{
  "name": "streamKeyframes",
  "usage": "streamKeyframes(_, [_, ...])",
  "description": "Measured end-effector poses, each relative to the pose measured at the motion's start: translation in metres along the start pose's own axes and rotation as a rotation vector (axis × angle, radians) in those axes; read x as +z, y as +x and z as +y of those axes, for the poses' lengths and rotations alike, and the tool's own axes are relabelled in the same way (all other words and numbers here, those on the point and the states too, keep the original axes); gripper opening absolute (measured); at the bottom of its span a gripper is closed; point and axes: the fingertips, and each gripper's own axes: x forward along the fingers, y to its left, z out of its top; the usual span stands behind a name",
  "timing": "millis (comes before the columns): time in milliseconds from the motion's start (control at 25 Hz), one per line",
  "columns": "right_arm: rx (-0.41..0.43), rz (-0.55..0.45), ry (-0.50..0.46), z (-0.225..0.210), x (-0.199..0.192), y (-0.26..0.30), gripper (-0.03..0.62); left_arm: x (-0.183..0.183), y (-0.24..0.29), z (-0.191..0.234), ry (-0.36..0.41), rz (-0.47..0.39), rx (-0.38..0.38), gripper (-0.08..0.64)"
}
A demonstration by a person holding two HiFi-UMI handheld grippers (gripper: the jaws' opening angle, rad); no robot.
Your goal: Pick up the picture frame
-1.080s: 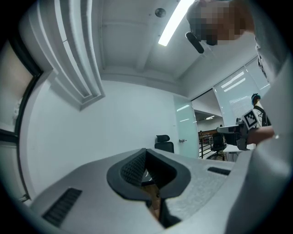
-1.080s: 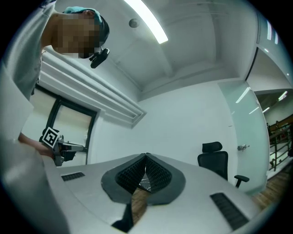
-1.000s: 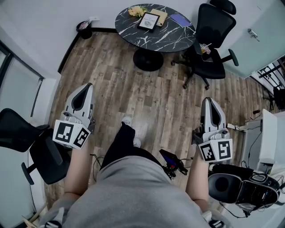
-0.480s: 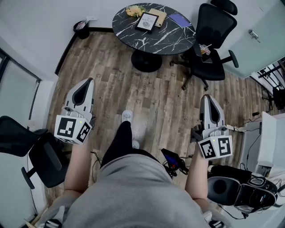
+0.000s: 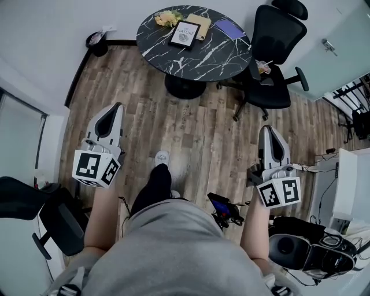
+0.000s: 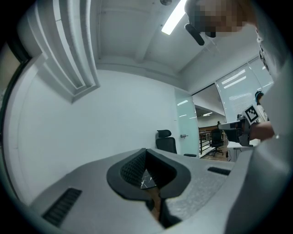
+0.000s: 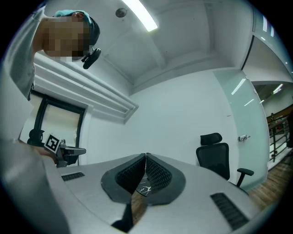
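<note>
The picture frame (image 5: 184, 34) sits on the round table (image 5: 214, 55), toward its far side. Yellow flowers (image 5: 166, 17) are just beside the frame on the left, and a tan book (image 5: 200, 22) touches or nearly touches its back right corner. A purple notebook (image 5: 231, 28) lies further right on the table, and an office chair (image 5: 276, 55) stands at the table's right edge. From above you cannot tell whether the frame lies flat or leans on a stand.

Both your grippers are well short of the table, over the wood floor. Your left gripper (image 5: 117, 107) has its jaws pressed together with nothing between them. Your right gripper (image 5: 270, 129) is closed and empty as well. You will need to spread the jaws before you reach the table.

Expect the frame to be light and stiff, likely with a glazed front that is slick and breakable. Take it by its dark border, on the edge nearest you or on a side rail, and keep the pads off the glazing. Grip firmly but gently, since a thin rim could twist out of the jaws. Watch that you don't nudge the flowers or the book.
</note>
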Motion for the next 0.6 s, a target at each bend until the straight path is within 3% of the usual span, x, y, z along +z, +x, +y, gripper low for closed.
streamKeyframes(600, [-0.022, 0.048, 0.006, -0.030, -0.010, 0.122, 0.026, -0.001, 0.125, 0.077, -0.019, 0.014, -0.035, 0.006])
